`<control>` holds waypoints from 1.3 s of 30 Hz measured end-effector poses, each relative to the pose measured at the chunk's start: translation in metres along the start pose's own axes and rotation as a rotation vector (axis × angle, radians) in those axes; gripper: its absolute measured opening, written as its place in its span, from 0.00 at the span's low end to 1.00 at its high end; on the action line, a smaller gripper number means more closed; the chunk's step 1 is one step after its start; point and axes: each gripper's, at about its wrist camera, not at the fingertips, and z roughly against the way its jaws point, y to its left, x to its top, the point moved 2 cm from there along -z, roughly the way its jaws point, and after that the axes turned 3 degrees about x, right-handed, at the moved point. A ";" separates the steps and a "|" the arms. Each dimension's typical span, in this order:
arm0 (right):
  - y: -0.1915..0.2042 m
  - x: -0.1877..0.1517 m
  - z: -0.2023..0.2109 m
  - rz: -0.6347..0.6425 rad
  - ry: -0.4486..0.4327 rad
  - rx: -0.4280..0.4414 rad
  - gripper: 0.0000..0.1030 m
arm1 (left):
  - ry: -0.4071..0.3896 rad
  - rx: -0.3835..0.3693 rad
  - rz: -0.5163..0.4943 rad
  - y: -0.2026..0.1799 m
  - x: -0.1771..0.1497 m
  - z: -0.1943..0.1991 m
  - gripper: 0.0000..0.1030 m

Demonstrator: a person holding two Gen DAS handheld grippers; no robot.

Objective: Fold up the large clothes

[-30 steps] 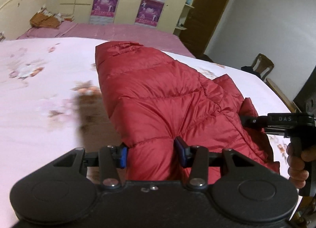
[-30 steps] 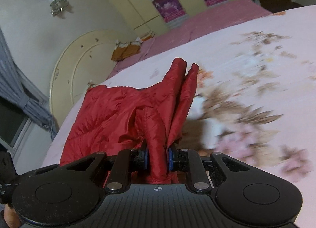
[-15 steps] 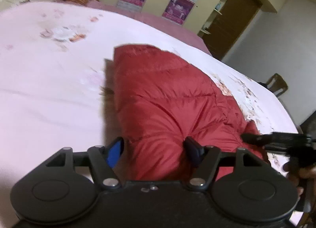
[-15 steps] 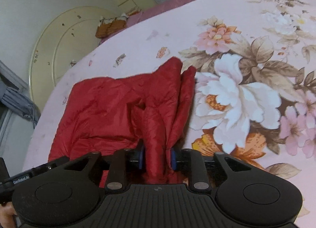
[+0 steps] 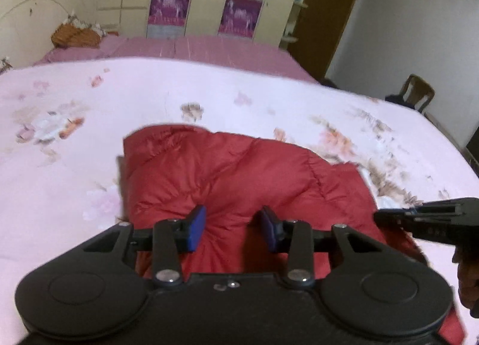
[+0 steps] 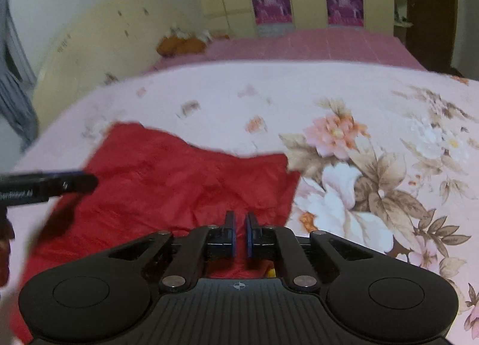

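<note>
- Since a moment ago, the left gripper is standing with its pads spread apart over the red padded jacket, no longer pinching it.
- Lying folded on the floral bedspread, the jacket is now resting flat.
- Further right, the right gripper is showing its pads nearly together, its earlier pinch of cloth gone; this fold is likely finishing.
</note>
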 end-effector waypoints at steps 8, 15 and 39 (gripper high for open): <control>-0.007 -0.013 -0.017 -0.002 0.040 -0.022 0.07 | 0.035 -0.003 -0.013 0.004 -0.010 -0.003 0.37; 0.018 -0.012 0.056 0.041 -0.046 0.077 0.07 | -0.042 -0.054 -0.053 -0.023 -0.033 0.077 0.38; 0.046 -0.102 0.086 0.102 0.056 0.209 0.07 | -0.051 0.089 0.004 -0.058 -0.135 0.134 0.38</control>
